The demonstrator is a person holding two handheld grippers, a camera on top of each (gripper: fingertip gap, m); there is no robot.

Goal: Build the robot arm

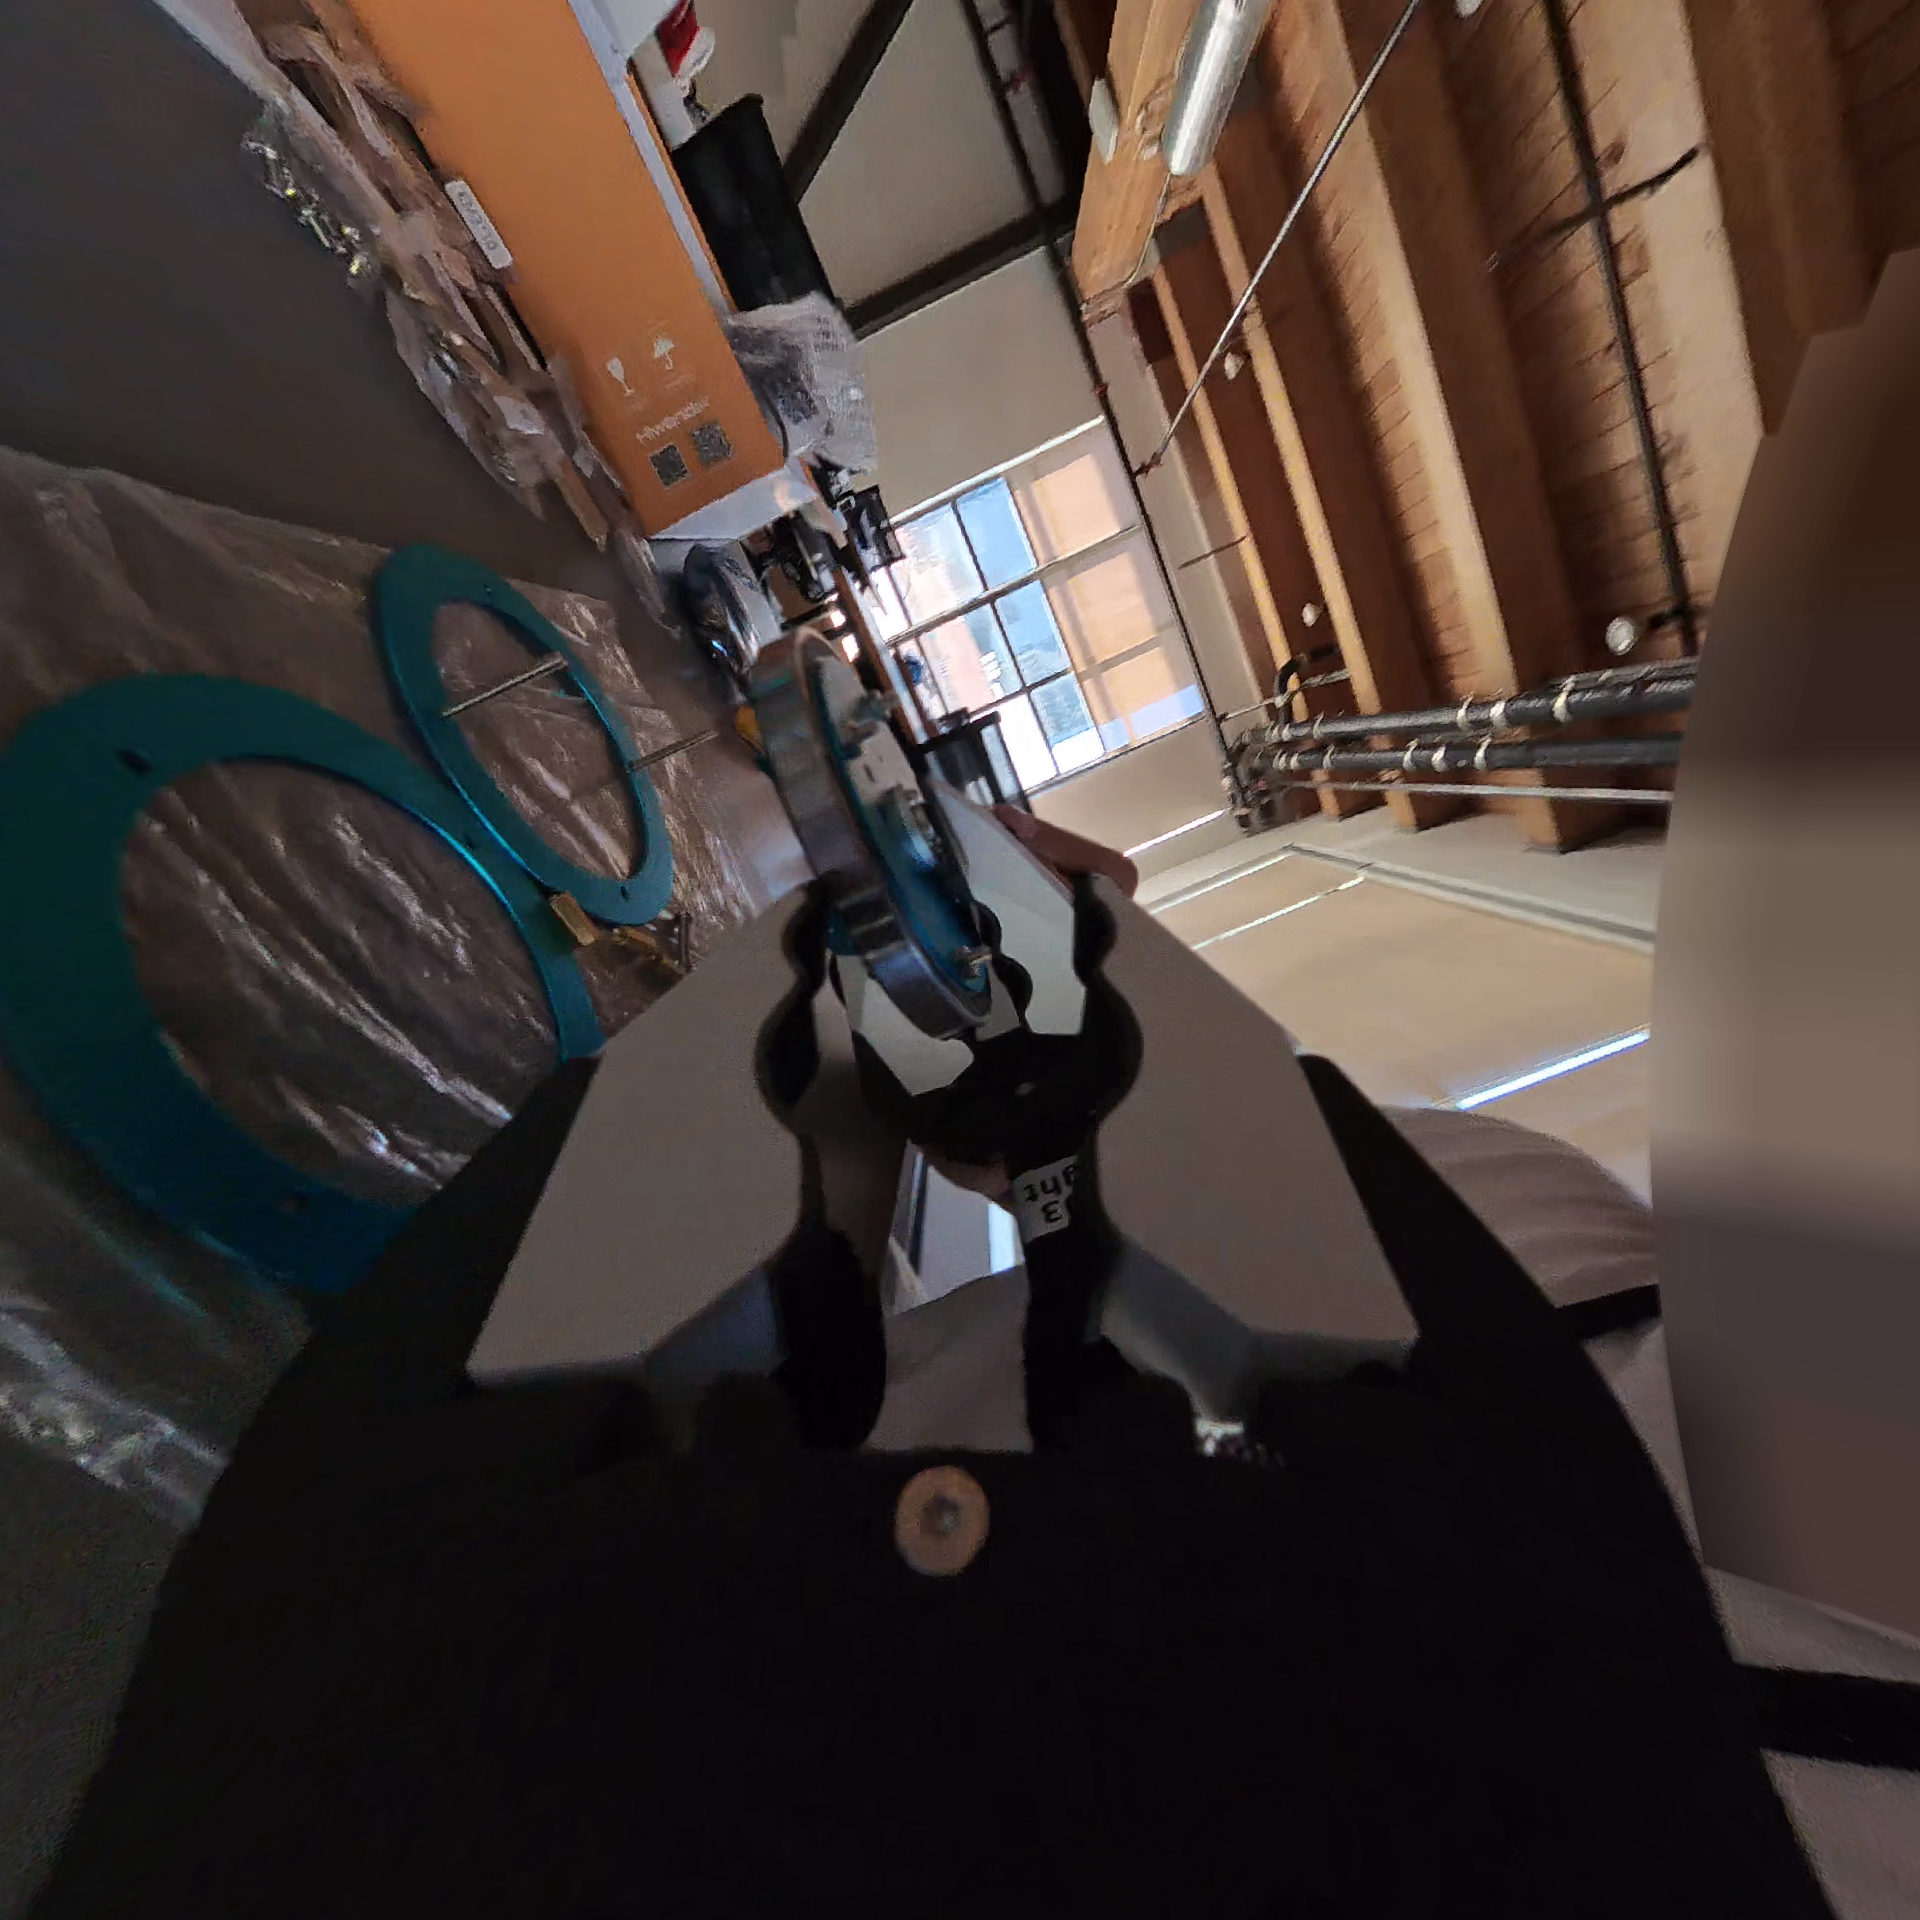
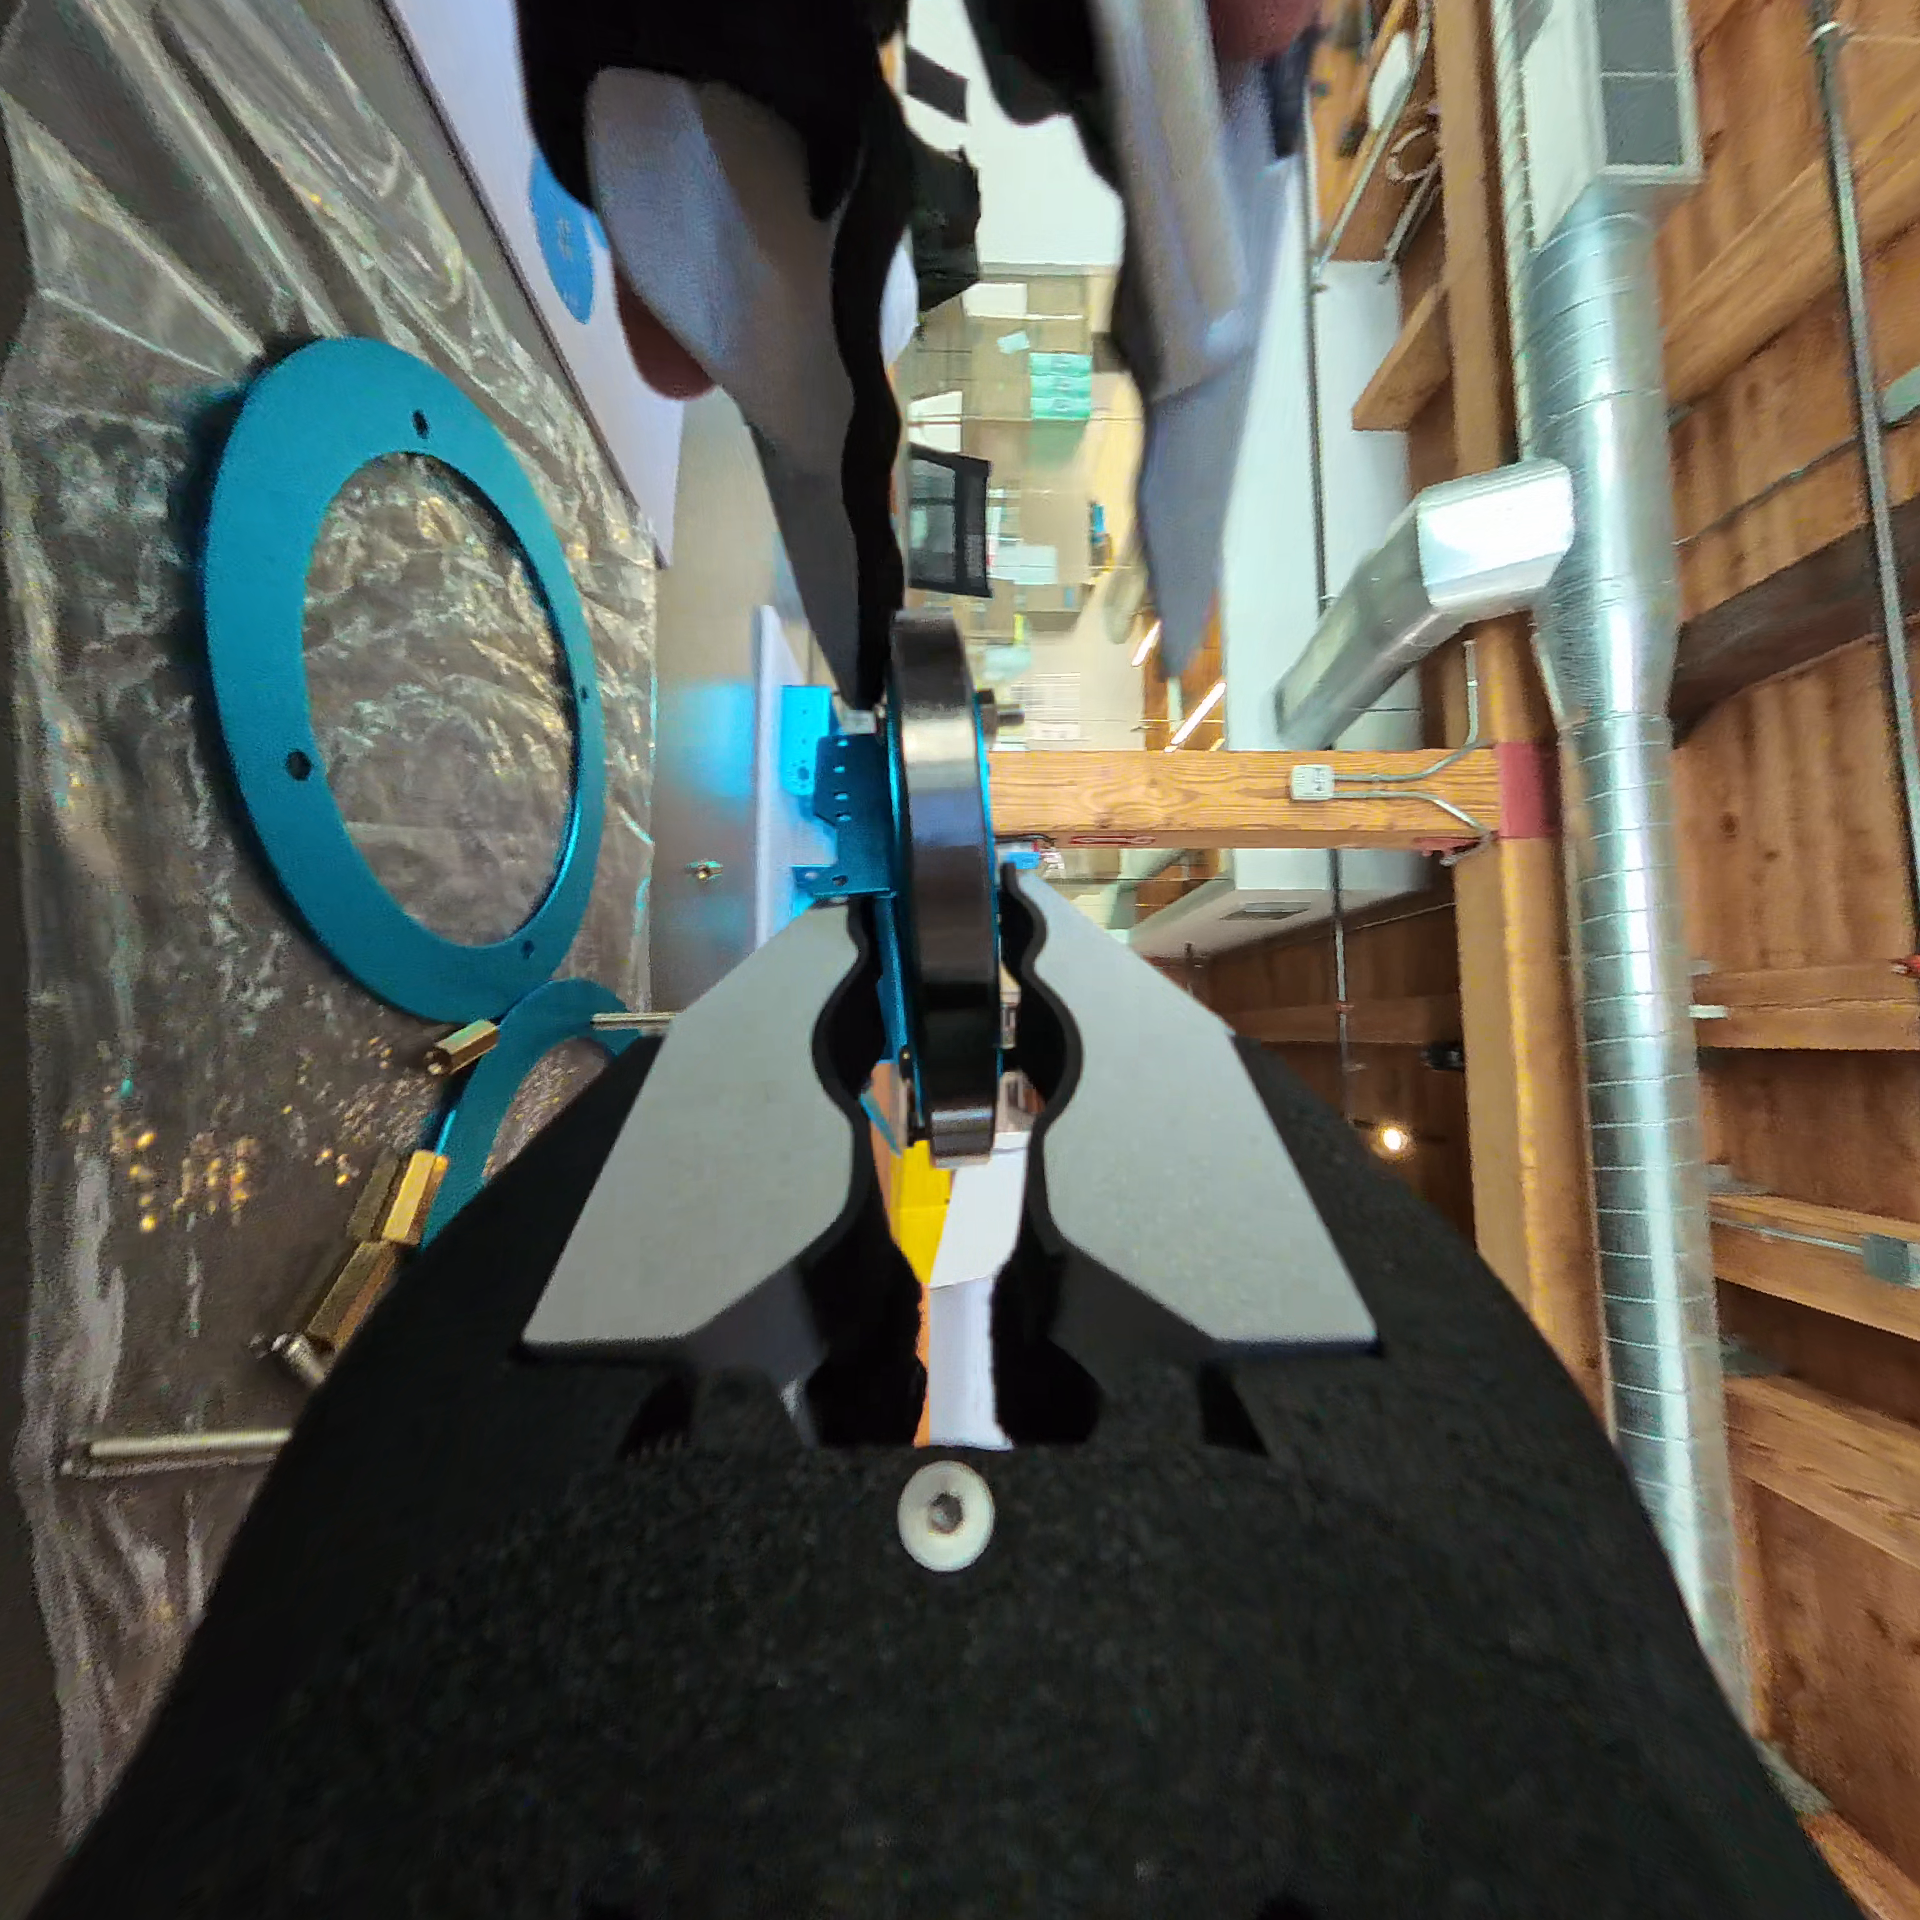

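1. Where the two wrist views meet, the right tongs (image 2: 940,935) are closed on the lower edge of a disc (image 2: 935,831), a dark metal rim backed by a blue plate, held edge-on at frame centre and clear of the bench (image 2: 125,1039).
2. The left tongs (image 1: 945,935) straddle the same disc (image 1: 894,883) from the opposite side. In the right wrist view one finger touches the rim while the other stands visibly apart, so these tongs appear part open and not clamped; this is a judgement, as the contact is partly hidden.
3. Already fitted, as far as can be seen: a blue bracket (image 2: 842,790) sits against the left face of the disc, and small screw heads show on the blue plate.
4. Not fitted: a blue ring (image 2: 260,675) lies flat on the bench at centre left, and a second blue ring (image 2: 520,1049) lies just below it, partly behind the right tongs.
5. Also loose on the bench, lower left: brass spacers (image 2: 400,1195) and a steel pin (image 2: 177,1449).
6. A clear plastic sheet (image 2: 104,312) covers the bench beneath these parts.
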